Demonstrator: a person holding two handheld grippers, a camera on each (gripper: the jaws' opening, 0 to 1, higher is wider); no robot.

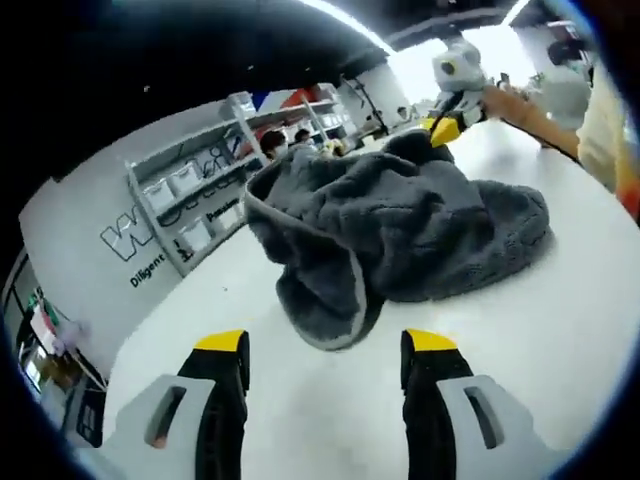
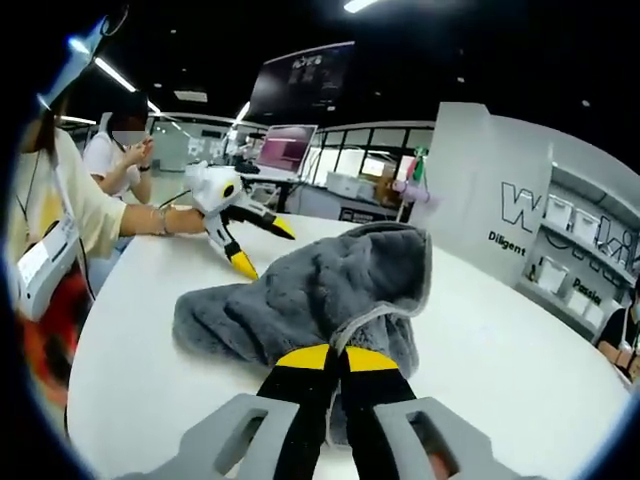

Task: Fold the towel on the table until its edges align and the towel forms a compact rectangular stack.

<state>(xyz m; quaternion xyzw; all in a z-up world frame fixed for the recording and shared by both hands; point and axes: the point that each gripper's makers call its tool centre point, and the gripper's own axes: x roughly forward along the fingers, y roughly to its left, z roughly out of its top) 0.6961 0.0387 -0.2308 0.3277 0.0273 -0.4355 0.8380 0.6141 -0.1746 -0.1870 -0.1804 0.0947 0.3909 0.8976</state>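
Right now I'm pinching an edge of the grey towel (image 2: pixel 330 290) in my right gripper (image 2: pixel 335 357), jaws clenched on it; my left gripper (image 1: pixel 325 342) is hanging released nearby. It's lying bunched mid-table (image 1: pixel 560 330), so nearly all the folding remains.

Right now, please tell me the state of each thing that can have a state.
towel: crumpled in a heap, not folded, one edge lifted
left gripper: open, short of the towel, holding nothing
right gripper: shut on the towel edge
table: white, bearing the towel
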